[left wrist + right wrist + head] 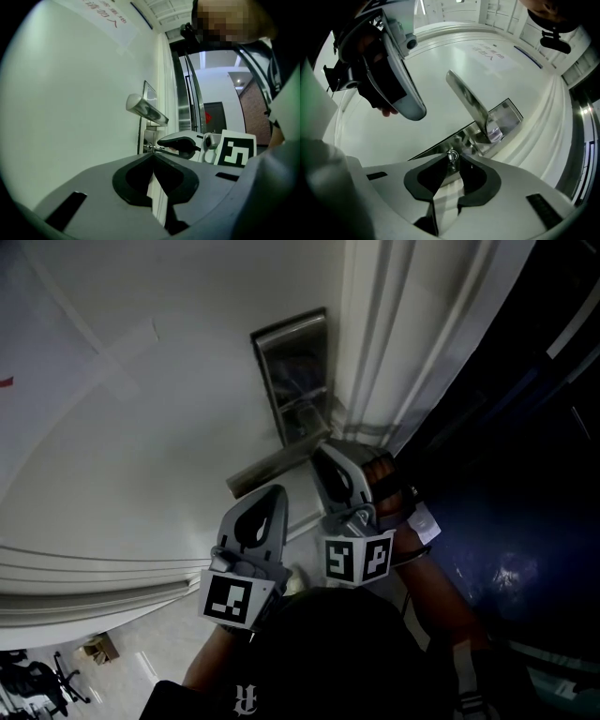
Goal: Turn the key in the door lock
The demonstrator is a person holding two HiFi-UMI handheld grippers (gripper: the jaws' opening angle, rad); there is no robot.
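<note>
The right claw [453,162] pinches the key [452,156] at its tips; the handle [469,102] juts just beyond, from the plate [508,114].

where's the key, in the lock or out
In: the key juts from the lock plate under the handle, with the right gripper shut on it.

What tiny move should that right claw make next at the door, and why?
Probably a gentle twist of the right claw: its tips look closed on the key, which sits in the lock plate below the handle. The left claw is shut on nothing, off to the side.
</note>
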